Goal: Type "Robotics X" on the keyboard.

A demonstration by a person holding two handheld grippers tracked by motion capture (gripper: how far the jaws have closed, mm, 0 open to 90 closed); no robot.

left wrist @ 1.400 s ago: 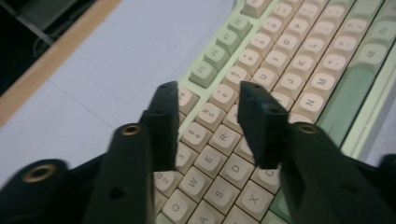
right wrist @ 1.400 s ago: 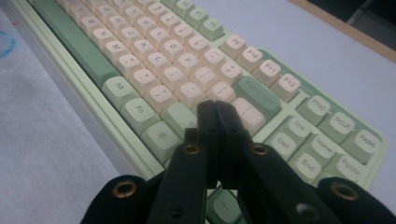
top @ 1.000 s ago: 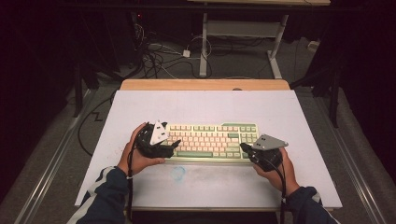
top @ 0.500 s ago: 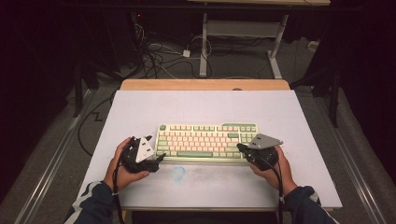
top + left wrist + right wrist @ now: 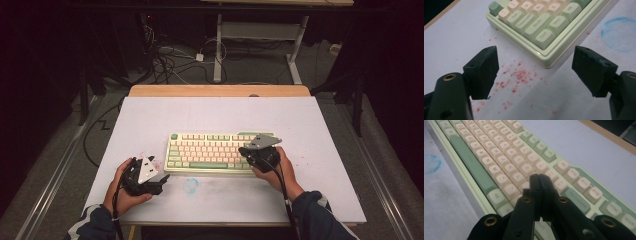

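Observation:
A pale green keyboard (image 5: 210,152) with cream keys lies flat in the middle of the white table (image 5: 220,115). My left gripper (image 5: 162,178) is held low off the keyboard's near left corner. In the left gripper view its jaws (image 5: 535,72) stand wide open with nothing between them, and the Ctrl corner of the keyboard (image 5: 541,27) lies just ahead. My right gripper (image 5: 243,150) hovers over the keyboard's right end. In the right gripper view its black jaws (image 5: 539,178) are pressed together over the keys (image 5: 499,160) and hold nothing.
Red specks (image 5: 517,75) dot the table beside the keyboard's left corner. A faint blue ring (image 5: 190,185) marks the surface in front of the keyboard. Beyond the table's wooden far edge (image 5: 220,90) are floor cables and a desk frame (image 5: 220,45).
My left gripper has drawn away from the keyboard's left end, leftward and toward the near edge. My right gripper has slid left over the keyboard's right end. The keyboard has stayed put.

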